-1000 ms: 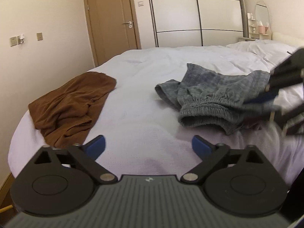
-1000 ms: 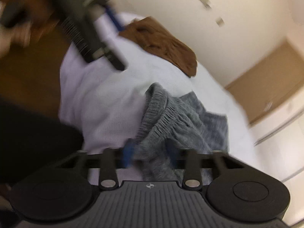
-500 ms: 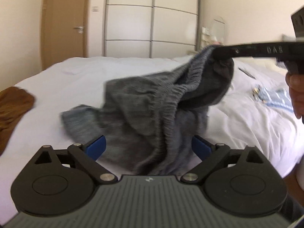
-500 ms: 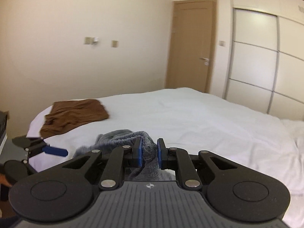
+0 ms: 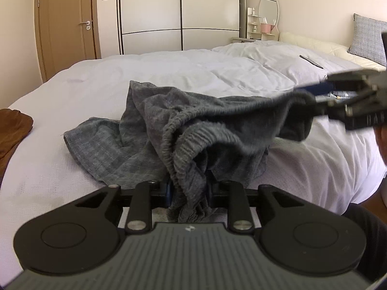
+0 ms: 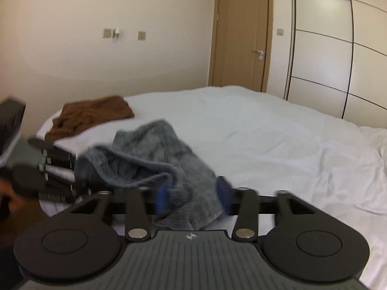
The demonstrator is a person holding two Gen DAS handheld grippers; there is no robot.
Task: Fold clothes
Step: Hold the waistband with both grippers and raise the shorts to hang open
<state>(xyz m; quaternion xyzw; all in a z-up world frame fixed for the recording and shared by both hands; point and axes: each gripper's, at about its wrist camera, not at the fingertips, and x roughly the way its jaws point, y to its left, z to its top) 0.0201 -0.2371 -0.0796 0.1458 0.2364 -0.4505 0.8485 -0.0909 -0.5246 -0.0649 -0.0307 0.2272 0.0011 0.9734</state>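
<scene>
Grey knit shorts (image 5: 193,130) with an elastic waistband lie bunched on the white bed (image 5: 169,72). My left gripper (image 5: 189,191) is shut on the waistband at the near edge. My right gripper (image 6: 192,197) has its blue pads part-way apart, with the shorts' (image 6: 154,154) cloth lying between them. In the left wrist view the right gripper (image 5: 314,94) is at the right, holding the other end of the waistband lifted off the bed. In the right wrist view the left gripper (image 6: 75,169) shows blurred at the left.
A brown garment (image 6: 92,116) lies crumpled at the bed's left corner, also at the left edge of the left wrist view (image 5: 12,130). A dark flat object (image 5: 310,61) lies near the pillows. A wardrobe (image 5: 179,17) and a door (image 6: 241,36) stand behind the bed.
My left gripper has shut on the shorts' waistband; it was open before. My right gripper's pads have spread apart from their tight grip. The shorts have come lower toward the bed.
</scene>
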